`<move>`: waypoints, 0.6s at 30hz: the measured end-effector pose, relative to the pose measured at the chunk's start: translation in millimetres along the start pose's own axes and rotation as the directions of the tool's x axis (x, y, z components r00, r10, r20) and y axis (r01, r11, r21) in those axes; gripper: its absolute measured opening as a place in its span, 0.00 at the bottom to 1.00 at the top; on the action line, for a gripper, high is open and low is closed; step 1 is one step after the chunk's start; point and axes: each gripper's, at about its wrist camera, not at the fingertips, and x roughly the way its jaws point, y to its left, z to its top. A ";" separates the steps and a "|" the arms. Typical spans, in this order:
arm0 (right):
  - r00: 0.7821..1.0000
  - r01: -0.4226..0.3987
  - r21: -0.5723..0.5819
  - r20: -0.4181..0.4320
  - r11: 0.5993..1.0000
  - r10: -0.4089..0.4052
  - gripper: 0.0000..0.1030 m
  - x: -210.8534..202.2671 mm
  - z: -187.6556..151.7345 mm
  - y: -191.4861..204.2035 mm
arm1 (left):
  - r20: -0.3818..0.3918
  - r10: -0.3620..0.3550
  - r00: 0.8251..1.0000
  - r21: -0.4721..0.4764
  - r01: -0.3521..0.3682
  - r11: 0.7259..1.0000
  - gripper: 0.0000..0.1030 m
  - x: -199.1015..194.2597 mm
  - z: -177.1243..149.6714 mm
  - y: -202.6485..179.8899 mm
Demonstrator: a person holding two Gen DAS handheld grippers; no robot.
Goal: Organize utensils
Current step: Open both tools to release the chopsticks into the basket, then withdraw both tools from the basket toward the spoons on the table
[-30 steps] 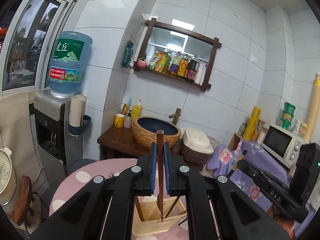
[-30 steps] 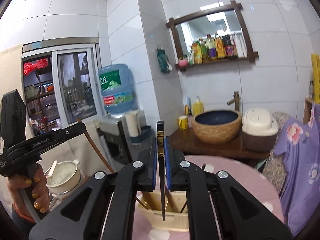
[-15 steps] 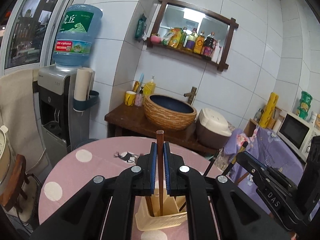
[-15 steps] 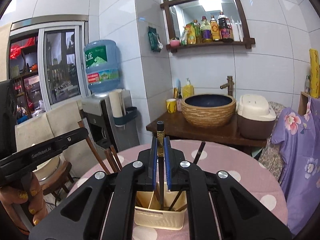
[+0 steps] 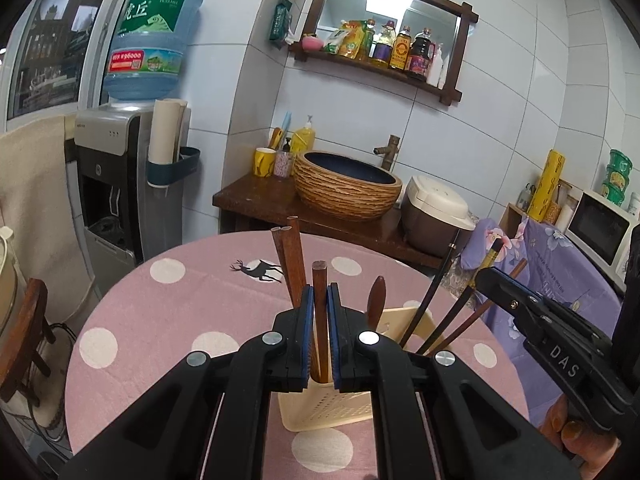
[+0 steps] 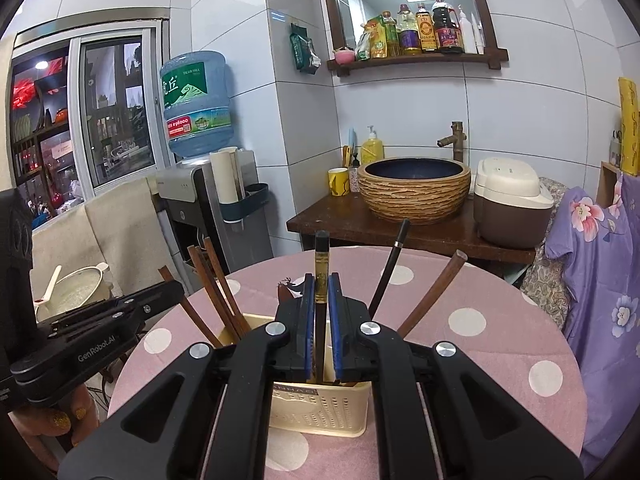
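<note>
A cream perforated utensil holder stands on the pink polka-dot round table. My left gripper is shut on a brown wooden chopstick, whose lower end sits inside the holder. My right gripper is shut on a dark chopstick with a gold band, also lowered into the holder. Several brown chopsticks, a black chopstick and a wooden spoon handle stand in the holder.
Behind the table stands a dark wooden counter with a woven basin and a rice cooker. A water dispenser stands at the left. A purple floral cloth is at the right.
Both grippers have come down towards the table, lowering their chopsticks into the holder. The holder and table now fill more of both views.
</note>
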 end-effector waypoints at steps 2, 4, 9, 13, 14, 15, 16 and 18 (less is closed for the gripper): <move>1.000 0.018 -0.010 0.020 1.000 -0.018 0.08 -2.4 -2.2 0.1 | 0.008 -0.012 1.000 -0.003 0.012 1.000 0.08 -3.0 -2.1 0.3; 0.999 0.026 -0.026 0.038 0.999 -0.025 0.12 -6.5 -4.7 1.5 | 0.012 -0.015 1.000 -0.004 0.015 1.000 0.20 -6.5 -4.8 -0.1; 0.993 0.041 -0.052 0.114 0.998 -0.035 0.53 -27.8 -12.0 5.5 | 0.068 -0.012 0.998 -0.002 0.012 1.000 0.57 -29.3 -19.6 1.5; 0.989 0.058 -0.099 0.140 0.993 -0.044 0.59 -48.7 -26.4 13.5 | 0.058 0.006 0.998 0.016 -0.007 1.000 0.74 -43.3 -37.8 4.8; 0.989 0.059 -0.111 0.140 0.992 -0.043 0.61 -53.2 -31.5 15.3 | 0.046 0.007 0.999 0.010 -0.008 1.000 0.75 -46.0 -44.0 8.2; 0.990 0.059 -0.123 0.136 0.991 -0.042 0.63 -56.9 -37.3 17.0 | 0.031 0.012 0.999 -0.001 -0.012 1.000 0.77 -47.9 -49.9 12.0; 0.991 0.059 -0.131 0.128 0.990 -0.042 0.63 -59.6 -42.7 17.7 | 0.018 0.019 1.000 -0.014 -0.019 1.000 0.79 -48.9 -55.4 16.5; 0.994 0.058 -0.134 0.098 0.989 -0.045 0.66 -63.3 -55.6 17.3 | -0.011 0.037 0.999 -0.046 -0.038 0.998 0.79 -50.5 -67.1 27.2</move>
